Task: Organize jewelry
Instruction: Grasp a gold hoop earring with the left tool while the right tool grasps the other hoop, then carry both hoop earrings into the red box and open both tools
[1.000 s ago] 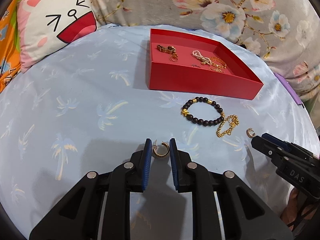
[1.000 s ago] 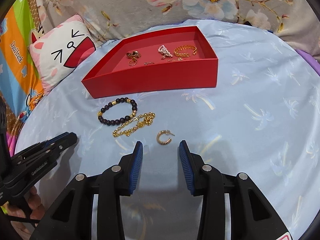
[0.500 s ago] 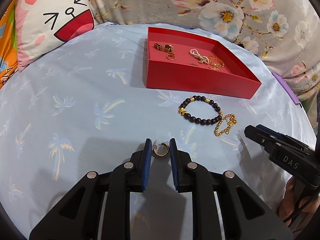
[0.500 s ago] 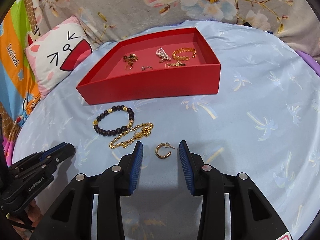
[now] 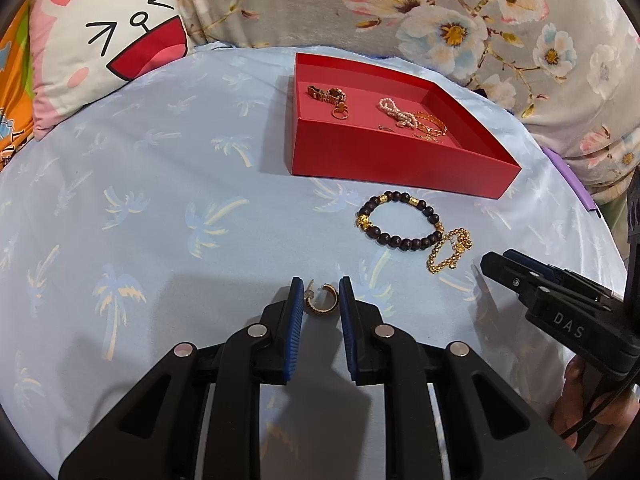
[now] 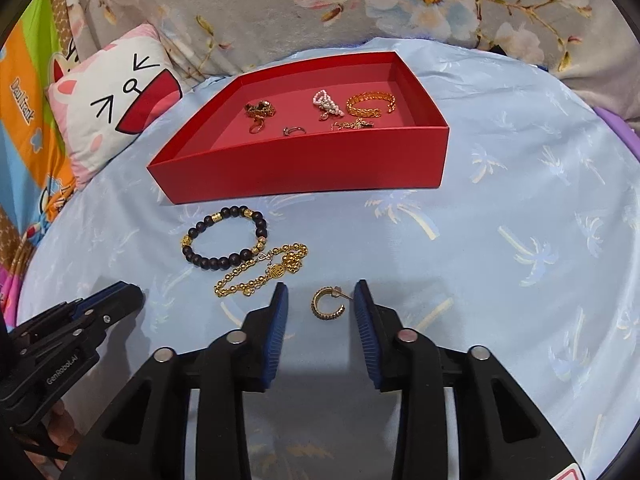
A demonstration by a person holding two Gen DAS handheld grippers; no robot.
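The right gripper [image 6: 320,298] has just been closing its jaws around a gold hoop earring [image 6: 328,303] lying loose between them. Squeeze gently, centred. The left gripper [image 5: 320,294] already pinches another hoop [image 5: 322,300].

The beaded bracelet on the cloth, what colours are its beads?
The beaded bracelet has dark, nearly black beads with a few gold ones between them; the right wrist view shows it best.

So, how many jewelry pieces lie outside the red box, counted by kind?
Gold hoop earrings: 2
Black beaded bracelet: 1
Gold chain bracelet: 1
Total: 4
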